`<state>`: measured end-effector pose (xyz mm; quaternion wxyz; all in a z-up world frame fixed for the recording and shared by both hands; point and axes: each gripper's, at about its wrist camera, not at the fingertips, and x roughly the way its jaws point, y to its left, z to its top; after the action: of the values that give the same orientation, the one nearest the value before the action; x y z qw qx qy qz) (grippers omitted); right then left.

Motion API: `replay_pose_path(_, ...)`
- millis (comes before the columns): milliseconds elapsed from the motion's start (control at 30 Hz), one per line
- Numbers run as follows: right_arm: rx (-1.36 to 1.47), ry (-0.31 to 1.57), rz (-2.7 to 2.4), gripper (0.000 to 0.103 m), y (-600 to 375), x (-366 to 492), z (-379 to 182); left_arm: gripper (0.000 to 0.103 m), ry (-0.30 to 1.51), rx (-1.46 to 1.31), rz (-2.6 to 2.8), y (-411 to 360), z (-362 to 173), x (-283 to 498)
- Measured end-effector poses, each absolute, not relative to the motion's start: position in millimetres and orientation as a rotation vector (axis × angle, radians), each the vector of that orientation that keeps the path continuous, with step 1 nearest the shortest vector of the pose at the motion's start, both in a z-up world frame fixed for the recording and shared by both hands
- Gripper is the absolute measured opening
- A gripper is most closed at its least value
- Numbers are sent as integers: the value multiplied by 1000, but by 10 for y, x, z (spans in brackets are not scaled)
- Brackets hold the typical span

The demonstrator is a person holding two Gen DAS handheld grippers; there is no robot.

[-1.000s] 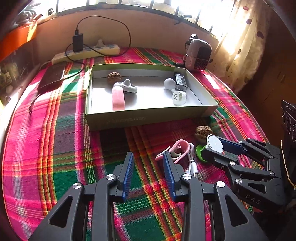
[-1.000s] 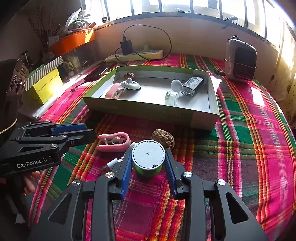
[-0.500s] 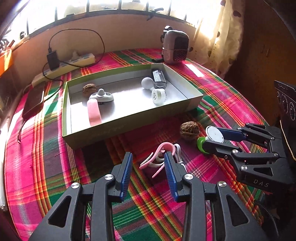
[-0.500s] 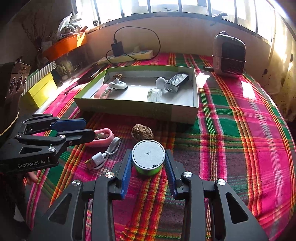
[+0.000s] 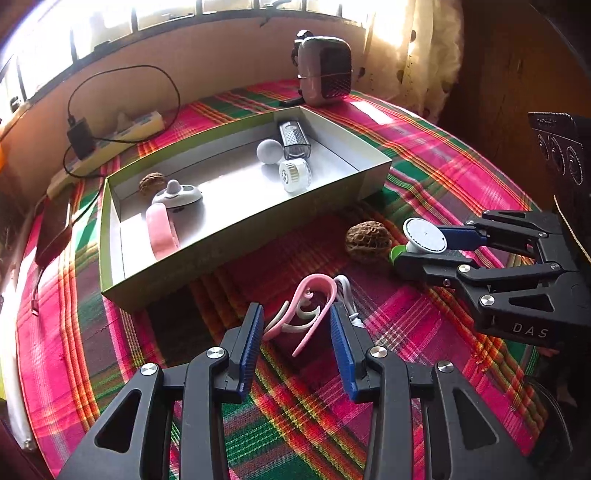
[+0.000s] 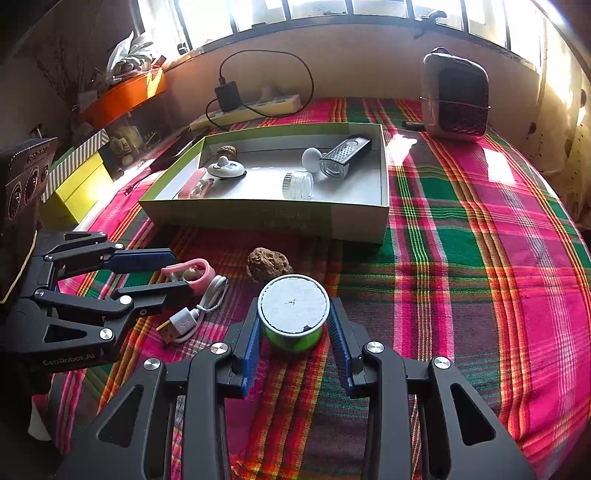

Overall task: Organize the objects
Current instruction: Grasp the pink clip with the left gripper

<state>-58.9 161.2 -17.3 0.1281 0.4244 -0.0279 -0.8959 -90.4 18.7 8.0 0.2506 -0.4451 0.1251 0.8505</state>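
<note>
The right tongs grip a green tub, hiding its sides, while the left tongs, just widened, straddle a pink clip that half-covers a white cable.

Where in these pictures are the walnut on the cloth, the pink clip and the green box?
walnut on the cloth (image 5: 368, 241), left wrist view, middle of its shell.
pink clip (image 5: 314, 295), left wrist view, its upper loop.
green box (image 6: 266, 218), right wrist view, near outer wall.

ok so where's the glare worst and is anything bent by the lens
Left wrist view: sun through the curtain blows out the top right, and the box edges bow. Right wrist view: the window is washed white, bright patches lie on the plaid cloth, and the corners go dark.
</note>
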Motion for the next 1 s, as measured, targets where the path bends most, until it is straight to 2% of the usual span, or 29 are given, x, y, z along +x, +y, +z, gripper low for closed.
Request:
replay_pose_path(433,1252,-15,-2604,36,1637,-585,-188,35,282,-1225,2397,236,45,-1029)
replay_pose_path(700,1256,53,-2610,36,1590,-612,-197,35,177,-1232,2425,174,41,-1044)
replay_pose_path(867,1255,53,-2611,36,1583,-636,-197,33,184,-1229,2449,200,34,-1029)
replay_pose_path(967,1256,57,-2613,36,1575,-636,-197,27,193,-1231,2476,197,33,-1024)
replay_pose_path(1000,1255,52,-2612,35,1581,-636,-197,21,196,-1231,2489,190,31,-1025)
